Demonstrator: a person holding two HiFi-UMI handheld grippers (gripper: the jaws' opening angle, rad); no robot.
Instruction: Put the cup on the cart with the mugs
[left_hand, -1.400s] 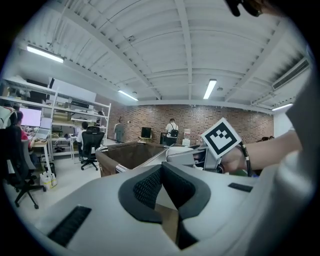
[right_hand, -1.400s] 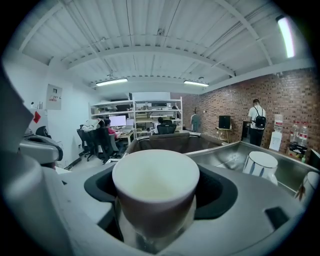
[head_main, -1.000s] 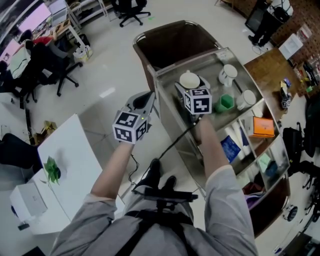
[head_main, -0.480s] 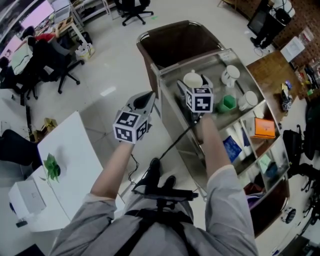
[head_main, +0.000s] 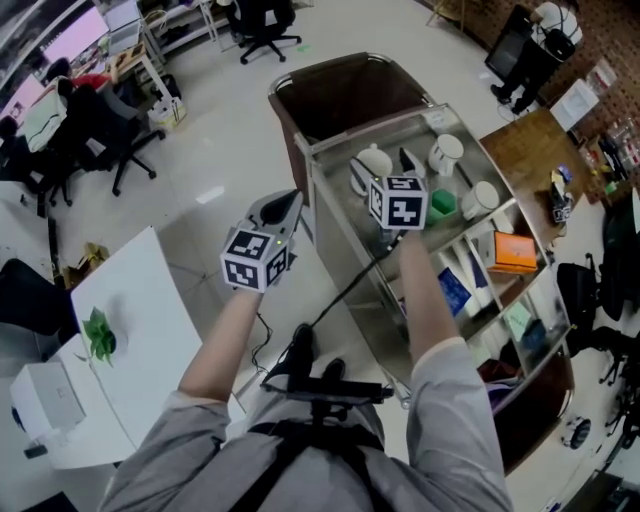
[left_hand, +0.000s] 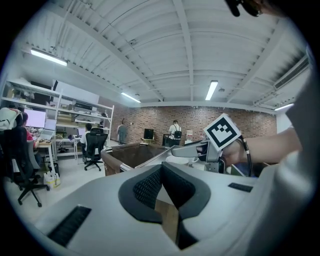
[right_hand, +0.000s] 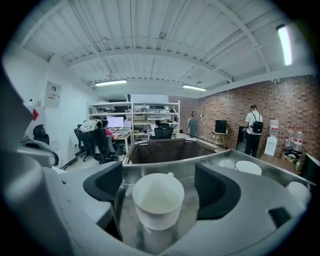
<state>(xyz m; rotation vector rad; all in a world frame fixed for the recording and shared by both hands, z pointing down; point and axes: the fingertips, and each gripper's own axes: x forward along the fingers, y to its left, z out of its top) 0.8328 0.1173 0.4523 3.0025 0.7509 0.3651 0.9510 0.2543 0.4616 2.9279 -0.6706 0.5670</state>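
Right gripper (head_main: 385, 172) has lifted off the cup (right_hand: 158, 200), fingers spread wide and released.
Left gripper (left_hand: 161, 170) hangs beside the cart (head_main: 345, 250), fingers clenched on nothing. The cup stands upright on the cart's top tray between the right fingers, and neither finger touches it, so the placing looks done (only the withdrawal is left). Count: two grippers, one cup, and beyond it one green mug (head_main: 441, 203) and two white mugs (head_main: 443, 152).
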